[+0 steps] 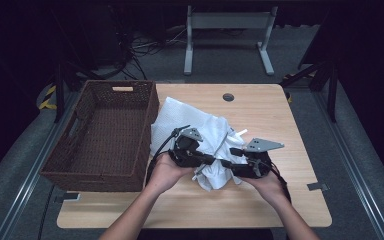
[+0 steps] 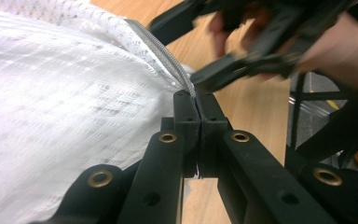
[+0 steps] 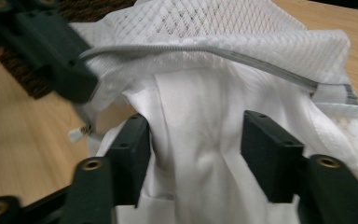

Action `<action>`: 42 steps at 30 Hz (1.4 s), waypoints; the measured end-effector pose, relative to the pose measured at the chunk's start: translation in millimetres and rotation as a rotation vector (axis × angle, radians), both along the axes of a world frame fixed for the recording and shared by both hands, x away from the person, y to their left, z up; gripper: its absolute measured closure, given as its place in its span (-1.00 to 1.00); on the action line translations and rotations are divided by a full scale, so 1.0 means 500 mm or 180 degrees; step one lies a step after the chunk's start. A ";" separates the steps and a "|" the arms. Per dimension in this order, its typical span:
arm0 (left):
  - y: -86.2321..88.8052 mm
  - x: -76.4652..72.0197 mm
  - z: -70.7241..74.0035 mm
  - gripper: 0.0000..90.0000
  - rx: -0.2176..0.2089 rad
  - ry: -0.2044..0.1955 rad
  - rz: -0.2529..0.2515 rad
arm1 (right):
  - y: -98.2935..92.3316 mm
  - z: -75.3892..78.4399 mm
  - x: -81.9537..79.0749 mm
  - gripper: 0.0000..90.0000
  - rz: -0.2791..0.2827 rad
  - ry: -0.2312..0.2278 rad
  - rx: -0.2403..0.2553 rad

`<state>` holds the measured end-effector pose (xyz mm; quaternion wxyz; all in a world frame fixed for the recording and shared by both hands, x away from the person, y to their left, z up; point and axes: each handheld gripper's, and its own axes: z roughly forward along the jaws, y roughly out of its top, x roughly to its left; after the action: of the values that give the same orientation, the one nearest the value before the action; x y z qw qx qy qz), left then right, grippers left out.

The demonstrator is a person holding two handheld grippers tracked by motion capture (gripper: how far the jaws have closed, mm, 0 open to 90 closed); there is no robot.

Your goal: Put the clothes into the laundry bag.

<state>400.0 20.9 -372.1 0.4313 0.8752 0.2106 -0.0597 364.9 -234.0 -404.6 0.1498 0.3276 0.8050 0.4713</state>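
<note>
A white mesh laundry bag (image 1: 180,117) with a grey zipper (image 3: 191,49) lies on the wooden table (image 1: 265,110), and a white garment (image 3: 200,116) bulges from its mouth. My left gripper (image 2: 196,95) is shut on the bag's zipper edge (image 2: 161,56) and holds that edge up. My right gripper (image 3: 196,140) faces the opening with its jaws apart. The garment lies between them, and the pads do not press on it. In the high view the left gripper (image 1: 211,159) and the right gripper (image 1: 225,164) meet tip to tip over the bag's near end.
A dark brown wicker basket (image 1: 147,130) stands on the table's left side, against the bag. A round cable hole (image 1: 228,97) sits near the table's far edge. A grey metal stand (image 1: 227,22) is on the floor beyond the table.
</note>
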 end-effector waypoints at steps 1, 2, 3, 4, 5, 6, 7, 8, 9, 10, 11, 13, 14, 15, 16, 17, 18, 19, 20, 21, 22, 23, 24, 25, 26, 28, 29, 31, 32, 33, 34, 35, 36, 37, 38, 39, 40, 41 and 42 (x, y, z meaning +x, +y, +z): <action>0.000 0.000 -0.001 0.98 0.0003 -0.0002 0.0009 | -0.024 0.005 -0.010 -0.32 0.0022 -0.0024 -0.0031; 0.000 0.000 -0.001 0.98 0.0008 -0.0005 0.0013 | -0.024 0.005 -0.010 -0.32 0.0022 -0.0024 -0.0031; 0.001 0.000 -0.003 0.98 0.0017 -0.0002 0.0014 | -0.032 0.004 -0.013 -0.40 0.0068 0.0002 -0.0033; 0.001 -0.001 -0.004 0.98 0.0018 0.0003 0.0023 | -0.045 -0.001 -0.018 -0.52 0.0121 0.0055 -0.0111; 0.002 -0.003 -0.005 0.98 0.0030 0.0001 0.0020 | -0.050 -0.009 -0.022 -0.59 0.0165 0.0082 -0.0185; 0.004 -0.004 -0.007 0.98 0.0042 -0.0007 0.0030 | -0.052 -0.022 -0.026 -0.66 0.0245 0.0130 -0.0315; 0.005 -0.005 -0.008 0.98 0.0057 -0.0005 0.0029 | -0.050 -0.036 -0.028 -0.70 0.0282 0.0154 -0.0449; 0.006 -0.004 -0.011 0.98 0.0061 -0.0010 0.0029 | -0.046 -0.050 -0.029 -0.73 0.0345 0.0205 -0.0565; 0.006 -0.003 -0.013 0.98 0.0074 -0.0007 0.0034 | -0.039 -0.063 -0.029 -0.77 0.0388 0.0215 -0.0685; 0.006 -0.003 -0.015 0.98 0.0092 0.0009 0.0045 | -0.029 -0.075 -0.027 -0.80 0.0427 0.0223 -0.0806; 0.005 -0.003 -0.017 0.98 0.0105 -0.0001 0.0049 | -0.020 -0.084 -0.023 -0.81 0.0475 0.0247 -0.0901; 0.004 -0.004 -0.019 0.98 0.0143 -0.0019 0.0049 | -0.002 -0.097 -0.019 -0.77 0.0517 0.0254 -0.1036; 0.003 -0.004 -0.020 0.98 0.0171 -0.0029 0.0044 | 0.006 -0.102 -0.017 -0.65 0.0529 0.0249 -0.1112; 0.003 -0.004 -0.021 0.98 0.0187 -0.0031 0.0039 | 0.011 -0.106 -0.018 -0.54 0.0525 0.0228 -0.1189; 0.002 -0.005 -0.024 0.98 0.0209 -0.0028 0.0024 | 0.013 -0.108 -0.018 -0.45 0.0531 0.0217 -0.1200; 0.001 -0.006 -0.027 0.98 0.0227 -0.0014 0.0022 | 0.013 -0.108 -0.016 -0.30 0.0556 0.0250 -0.1133; 0.000 -0.006 -0.031 0.98 0.0250 -0.0027 0.0008 | 0.014 -0.108 -0.016 -0.19 0.0552 0.0248 -0.1111; 0.000 -0.008 -0.033 0.98 0.0275 -0.0021 0.0020 | 0.015 -0.108 -0.016 -0.13 0.0537 0.0215 -0.1086; -0.001 -0.008 -0.035 0.98 0.0296 -0.0040 0.0014 | 0.016 -0.109 -0.015 -0.08 0.0526 0.0226 -0.1065; -0.001 -0.008 -0.036 0.98 0.0291 -0.0030 0.0005 | 0.016 -0.109 -0.014 0.02 0.0512 0.0223 -0.1045; -0.001 -0.008 -0.037 0.98 0.0304 -0.0028 -0.0004 | 0.017 -0.109 -0.014 0.14 0.0499 0.0207 -0.1025; -0.001 -0.008 -0.038 0.98 0.0319 -0.0026 -0.0007 | 0.018 -0.110 -0.012 0.24 0.0487 0.0194 -0.1002; -0.002 -0.009 -0.040 0.98 0.0334 -0.0026 -0.0008 | 0.020 -0.111 -0.011 0.39 0.0486 0.0181 -0.0975; -0.002 -0.009 -0.041 0.98 0.0338 -0.0025 0.0001 | 0.025 -0.112 -0.012 0.53 0.0461 0.0142 -0.0979; -0.003 -0.010 -0.043 0.98 0.0359 -0.0025 -0.0004 | 0.029 -0.113 -0.013 0.61 0.0471 0.0102 -0.0991; -0.002 -0.011 -0.045 0.98 0.0382 -0.0036 0.0000 | 0.037 -0.115 -0.011 0.76 0.0448 0.0043 -0.0980; -0.002 -0.011 -0.047 0.98 0.0377 -0.0039 0.0001 | 0.039 -0.116 -0.011 0.79 0.0446 0.0035 -0.0964; 0.001 -0.011 -0.047 0.98 0.0378 -0.0047 0.0005 | 0.041 -0.117 -0.007 0.83 0.0477 0.0098 -0.0820; 0.002 -0.012 -0.047 0.98 0.0375 -0.0049 0.0010 | 0.041 -0.116 -0.006 0.84 0.0470 0.0133 -0.0733; 0.004 -0.011 -0.045 0.98 0.0361 -0.0068 0.0001 | 0.040 -0.114 -0.006 0.84 0.0485 0.0159 -0.0645; 0.006 -0.011 -0.044 0.98 0.0329 -0.0079 -0.0002 | 0.039 -0.111 -0.006 0.84 0.0498 0.0154 -0.0549; 0.007 -0.011 -0.042 0.98 0.0305 -0.0079 -0.0011 | 0.037 -0.105 -0.007 0.85 0.0502 0.0141 -0.0443; 0.007 -0.012 -0.038 0.98 0.0282 -0.0089 -0.0021 | 0.035 -0.100 -0.008 0.86 0.0491 0.0120 -0.0381; 0.006 -0.013 -0.033 0.98 0.0253 -0.0110 -0.0054 | 0.033 -0.091 -0.008 0.87 0.0482 0.0082 -0.0283; 0.003 -0.016 -0.028 0.98 0.0206 -0.0118 -0.0101 | 0.030 -0.078 -0.008 0.87 0.0455 0.0016 -0.0173; 0.000 -0.017 -0.025 0.98 0.0168 -0.0114 -0.0142 | 0.027 -0.065 -0.008 0.87 0.0435 -0.0047 -0.0106; -0.003 -0.020 -0.022 0.98 0.0158 -0.0128 -0.0161 | 0.026 -0.059 -0.007 0.88 0.0428 -0.0072 -0.0064; -0.010 -0.023 -0.017 0.98 0.0159 -0.0163 -0.0191 | 0.025 -0.053 -0.008 0.88 0.0423 -0.0103 -0.0016; -0.016 -0.025 -0.012 0.98 0.0152 -0.0171 -0.0234 | 0.025 -0.045 -0.008 0.88 0.0420 -0.0146 0.0016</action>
<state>387.6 13.1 -378.3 0.4134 0.8937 0.1681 -0.0470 360.8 -221.6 -426.9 0.1360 0.2634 0.8200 0.4896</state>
